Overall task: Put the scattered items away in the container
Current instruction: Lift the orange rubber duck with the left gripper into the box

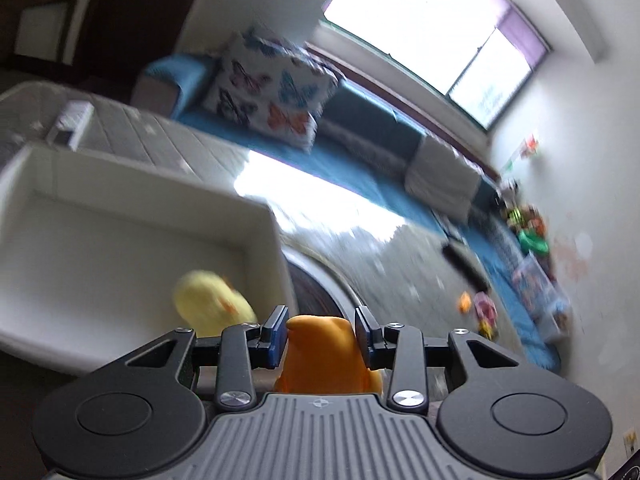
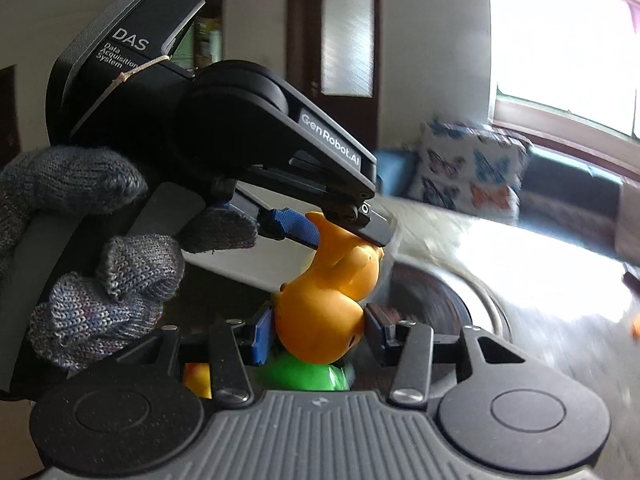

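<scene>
My left gripper (image 1: 321,330) is shut on an orange rubber duck (image 1: 320,350), lifted just right of a white container (image 1: 256,232). A yellow duck (image 1: 212,300) lies inside the container. In the right wrist view the left gripper (image 2: 348,228) pinches the orange duck (image 2: 332,304) by its tail end from above. My right gripper (image 2: 318,332) stands around the same duck's body; its jaws are apart with a gap on the right side. A green toy (image 2: 304,376) lies under it.
A round dark table (image 1: 320,292) is below. A blue sofa (image 1: 360,152) with a butterfly cushion (image 1: 272,92) stands behind. Small toys (image 1: 484,312) lie on the floor at right. A gloved hand (image 2: 100,280) holds the left gripper.
</scene>
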The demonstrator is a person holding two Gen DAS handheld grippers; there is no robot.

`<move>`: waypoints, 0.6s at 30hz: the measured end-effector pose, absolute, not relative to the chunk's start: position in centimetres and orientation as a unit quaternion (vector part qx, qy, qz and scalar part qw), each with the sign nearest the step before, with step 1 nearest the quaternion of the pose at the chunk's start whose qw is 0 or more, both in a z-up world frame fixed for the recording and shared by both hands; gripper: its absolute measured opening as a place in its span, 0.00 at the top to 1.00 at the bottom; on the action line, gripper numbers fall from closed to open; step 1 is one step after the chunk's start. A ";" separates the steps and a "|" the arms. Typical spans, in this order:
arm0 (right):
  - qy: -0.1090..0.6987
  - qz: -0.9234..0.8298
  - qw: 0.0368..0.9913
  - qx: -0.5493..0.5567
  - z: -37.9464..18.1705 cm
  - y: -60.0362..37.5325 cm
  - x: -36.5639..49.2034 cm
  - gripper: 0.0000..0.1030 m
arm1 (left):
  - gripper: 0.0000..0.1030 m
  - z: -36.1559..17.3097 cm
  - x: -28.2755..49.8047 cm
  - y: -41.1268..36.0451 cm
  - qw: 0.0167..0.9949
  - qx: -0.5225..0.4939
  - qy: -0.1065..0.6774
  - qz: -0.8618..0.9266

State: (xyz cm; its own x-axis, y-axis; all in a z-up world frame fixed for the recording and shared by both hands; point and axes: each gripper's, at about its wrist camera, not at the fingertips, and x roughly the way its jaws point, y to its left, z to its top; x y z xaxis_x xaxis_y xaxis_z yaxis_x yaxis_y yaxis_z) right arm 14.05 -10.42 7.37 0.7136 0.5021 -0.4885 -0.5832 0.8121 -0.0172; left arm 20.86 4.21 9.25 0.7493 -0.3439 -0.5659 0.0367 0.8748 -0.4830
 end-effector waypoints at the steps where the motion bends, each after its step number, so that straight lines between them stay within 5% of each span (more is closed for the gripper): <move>1: 0.234 0.301 0.920 -0.090 7.6 -9.9 14.7 0.54 | 0.62 9.5 21.2 5.0 0.909 -0.231 0.333 -0.097; 18: 0.277 0.371 0.879 -0.110 5.2 -3.0 23.4 0.54 | 0.62 5.4 26.6 13.3 0.893 -0.278 0.355 -0.021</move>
State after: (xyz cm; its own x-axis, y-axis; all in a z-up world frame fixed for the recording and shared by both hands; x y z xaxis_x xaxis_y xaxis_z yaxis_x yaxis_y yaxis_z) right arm 23.37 -3.00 5.16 0.5708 0.5914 -0.5696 -0.7139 0.7001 0.0115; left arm 26.58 13.28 5.38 0.7478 -0.2339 -0.6214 -0.1602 0.8447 -0.5107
